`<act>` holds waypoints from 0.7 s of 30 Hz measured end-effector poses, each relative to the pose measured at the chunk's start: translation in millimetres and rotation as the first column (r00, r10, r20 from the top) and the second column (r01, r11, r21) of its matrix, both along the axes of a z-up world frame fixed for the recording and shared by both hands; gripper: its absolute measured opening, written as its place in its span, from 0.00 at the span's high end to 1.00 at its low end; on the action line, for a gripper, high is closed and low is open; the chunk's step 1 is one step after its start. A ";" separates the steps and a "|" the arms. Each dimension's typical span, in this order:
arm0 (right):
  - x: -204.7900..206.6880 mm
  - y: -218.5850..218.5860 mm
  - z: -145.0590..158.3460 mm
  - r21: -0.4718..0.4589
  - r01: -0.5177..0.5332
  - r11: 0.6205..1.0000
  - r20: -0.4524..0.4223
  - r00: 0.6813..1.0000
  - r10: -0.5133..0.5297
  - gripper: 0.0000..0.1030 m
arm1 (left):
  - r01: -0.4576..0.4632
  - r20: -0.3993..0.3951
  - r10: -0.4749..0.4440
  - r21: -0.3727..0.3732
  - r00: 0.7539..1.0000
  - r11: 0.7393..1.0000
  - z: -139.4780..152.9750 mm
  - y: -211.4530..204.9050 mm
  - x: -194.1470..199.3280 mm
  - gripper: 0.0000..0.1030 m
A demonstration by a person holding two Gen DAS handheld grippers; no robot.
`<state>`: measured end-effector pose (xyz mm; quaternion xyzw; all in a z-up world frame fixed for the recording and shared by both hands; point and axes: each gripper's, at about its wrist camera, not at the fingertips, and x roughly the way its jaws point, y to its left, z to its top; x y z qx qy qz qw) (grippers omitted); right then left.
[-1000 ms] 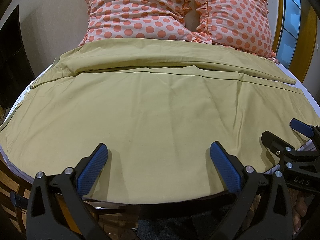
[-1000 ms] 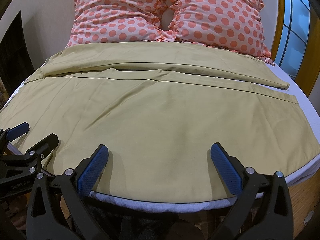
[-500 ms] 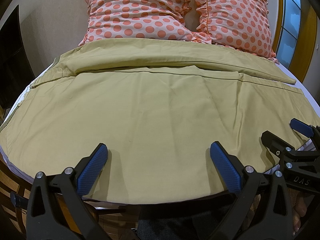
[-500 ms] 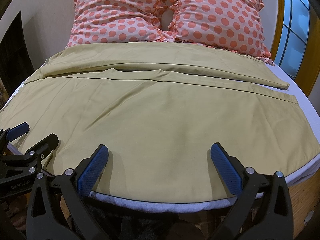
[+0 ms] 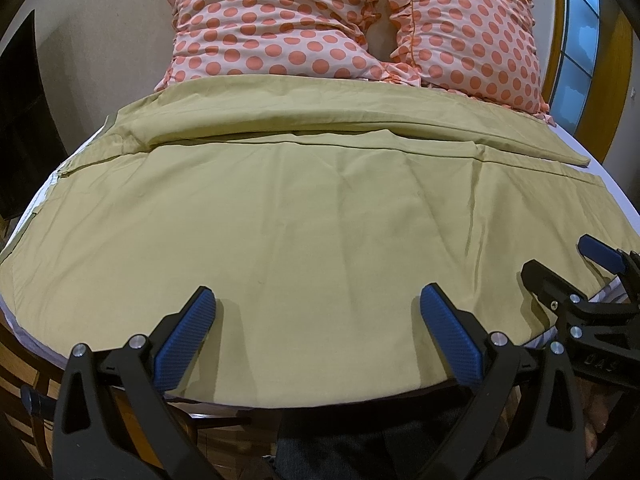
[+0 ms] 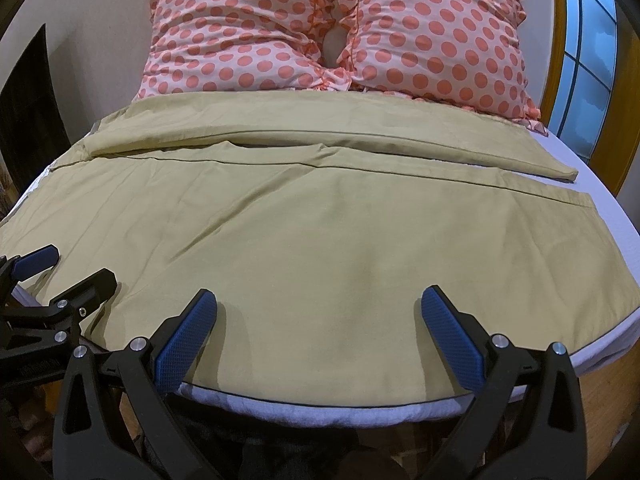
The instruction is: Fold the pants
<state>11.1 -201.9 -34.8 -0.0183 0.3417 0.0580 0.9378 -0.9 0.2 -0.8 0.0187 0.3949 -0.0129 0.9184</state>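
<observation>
Wide yellow-green pants (image 5: 320, 216) lie spread flat across the bed, one leg near me, the other leg (image 5: 340, 116) farther back by the pillows. They also fill the right wrist view (image 6: 320, 232). My left gripper (image 5: 316, 304) is open and empty, hovering over the near hem. My right gripper (image 6: 318, 304) is open and empty over the near hem too. The right gripper shows at the right edge of the left wrist view (image 5: 560, 268); the left gripper shows at the left edge of the right wrist view (image 6: 68, 268).
Two pink pillows with orange dots (image 5: 320, 28) (image 6: 432, 36) lean at the head of the bed. The white mattress edge (image 6: 320, 412) shows below the hem. A window (image 6: 584, 52) is at the right, a dark panel (image 5: 20, 128) at the left.
</observation>
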 end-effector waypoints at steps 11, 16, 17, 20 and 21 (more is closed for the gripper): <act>34.8 -66.9 44.6 0.096 0.095 0.991 0.033 0.995 -0.098 0.01 | 0.024 0.025 -0.023 -0.060 0.999 0.998 13.4 18.5 4.8 0.02; 141.7 -141.7 105.2 0.166 0.354 0.920 -0.041 0.935 -0.352 0.24 | -0.009 0.119 0.019 -0.089 0.993 0.996 40.0 35.2 19.0 0.02; 173.3 -152.8 109.2 0.154 0.405 0.901 -0.068 0.914 -0.399 0.32 | -0.010 0.131 0.023 -0.096 0.991 0.995 43.5 37.6 23.1 0.02; 244.4 -179.6 105.6 0.128 0.528 0.839 -0.148 0.847 -0.510 0.42 | -0.020 0.134 0.033 -0.098 0.990 0.995 48.0 41.3 35.1 0.02; 272.0 -191.2 100.8 0.143 0.576 0.805 -0.188 0.814 -0.549 0.43 | -0.021 0.133 0.034 -0.097 0.991 0.995 48.4 43.1 38.5 0.02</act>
